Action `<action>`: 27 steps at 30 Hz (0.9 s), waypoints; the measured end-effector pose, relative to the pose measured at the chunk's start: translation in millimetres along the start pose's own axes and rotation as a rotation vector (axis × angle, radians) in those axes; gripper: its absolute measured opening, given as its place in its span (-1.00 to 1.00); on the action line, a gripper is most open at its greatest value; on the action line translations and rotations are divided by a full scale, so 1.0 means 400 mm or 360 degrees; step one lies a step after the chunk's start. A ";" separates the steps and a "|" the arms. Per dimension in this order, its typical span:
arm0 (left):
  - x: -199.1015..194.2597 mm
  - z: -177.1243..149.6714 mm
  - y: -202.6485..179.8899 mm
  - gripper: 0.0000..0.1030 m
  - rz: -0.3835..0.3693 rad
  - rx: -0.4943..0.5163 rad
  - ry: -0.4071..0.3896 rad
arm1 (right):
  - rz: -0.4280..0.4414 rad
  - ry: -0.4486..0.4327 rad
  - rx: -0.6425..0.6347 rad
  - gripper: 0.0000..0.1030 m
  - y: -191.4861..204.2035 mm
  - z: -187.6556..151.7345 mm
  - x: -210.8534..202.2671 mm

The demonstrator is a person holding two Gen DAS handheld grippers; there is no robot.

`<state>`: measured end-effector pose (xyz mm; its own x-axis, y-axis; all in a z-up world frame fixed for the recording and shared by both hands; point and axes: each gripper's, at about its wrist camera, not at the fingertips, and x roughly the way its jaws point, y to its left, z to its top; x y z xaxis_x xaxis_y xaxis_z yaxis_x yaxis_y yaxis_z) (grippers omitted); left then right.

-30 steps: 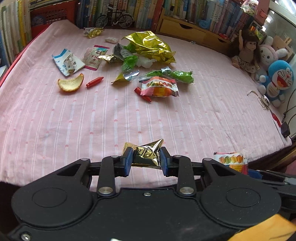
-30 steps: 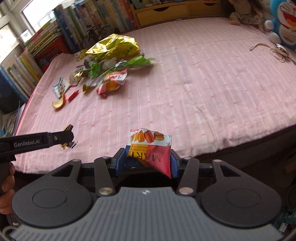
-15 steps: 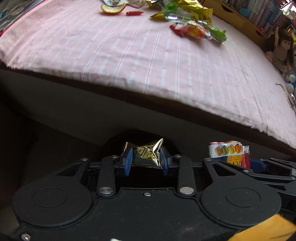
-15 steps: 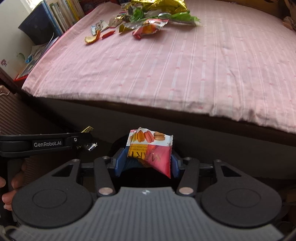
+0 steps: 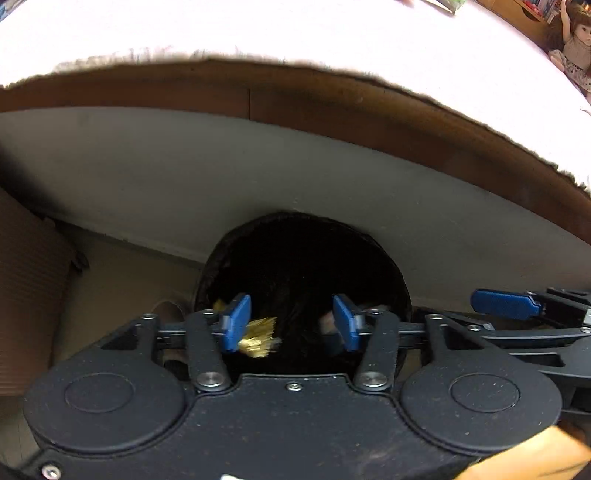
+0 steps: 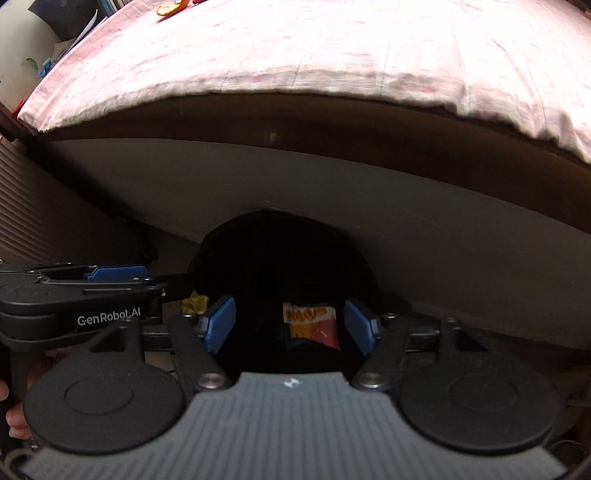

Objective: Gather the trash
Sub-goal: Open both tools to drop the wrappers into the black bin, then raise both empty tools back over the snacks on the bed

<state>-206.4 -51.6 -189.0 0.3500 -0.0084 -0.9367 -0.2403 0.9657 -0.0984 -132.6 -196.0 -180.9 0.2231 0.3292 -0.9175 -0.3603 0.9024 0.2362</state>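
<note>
A round black bin (image 5: 295, 218) stands on the floor against the bed's side, right under both grippers. My left gripper (image 5: 291, 326) points down into it and its jaws are opening. A blurred gold wrapper (image 5: 258, 332) hangs loose beside the left pad, free of the right one. My right gripper (image 6: 290, 326) is over the same bin (image 6: 273, 218), its jaws opening too. The red and orange snack packet (image 6: 312, 325) drops between the pads, touching neither. The gold wrapper (image 6: 192, 304) also shows below the left gripper (image 6: 110, 277).
The bed's pink sheet (image 6: 332, 55) and brown frame (image 5: 332, 99) rise just behind the bin. An orange peel (image 6: 171, 7) lies far back on the sheet. A ribbed brown case (image 5: 26, 314) stands left of the bin. A doll (image 5: 569, 40) sits at the far right.
Both grippers have sunk from above the bed to the bin beside it. Both have opened, and the gold wrapper and the snack packet have come free of the pads.
</note>
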 end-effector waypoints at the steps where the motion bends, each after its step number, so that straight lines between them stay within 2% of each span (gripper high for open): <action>1: -0.006 0.000 0.001 0.12 -0.0006 -0.0006 -0.0008 | 0.0002 -0.0007 0.0020 0.56 -0.004 -0.001 -0.006; 5: -0.030 -0.003 0.011 0.35 -0.0033 -0.0018 -0.0039 | -0.0013 -0.0032 0.0037 0.60 -0.012 -0.002 -0.032; 12: -0.068 0.005 0.027 0.46 -0.0028 -0.0001 -0.0057 | -0.0044 -0.0041 0.0076 0.60 -0.004 0.008 -0.070; 18: -0.125 0.079 0.036 0.52 -0.0042 0.0008 -0.0073 | -0.0086 -0.0101 0.0120 0.60 -0.002 0.042 -0.129; 27: -0.239 0.252 0.042 0.58 -0.0111 0.0160 -0.0144 | -0.0175 -0.0292 0.0342 0.60 0.013 0.125 -0.257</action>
<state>-152.6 -8.6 -67.3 0.4442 -0.0572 -0.8941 -0.1221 0.9848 -0.1236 -112.2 -211.2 -69.2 0.4171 0.2535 -0.8728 -0.1294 0.9671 0.2190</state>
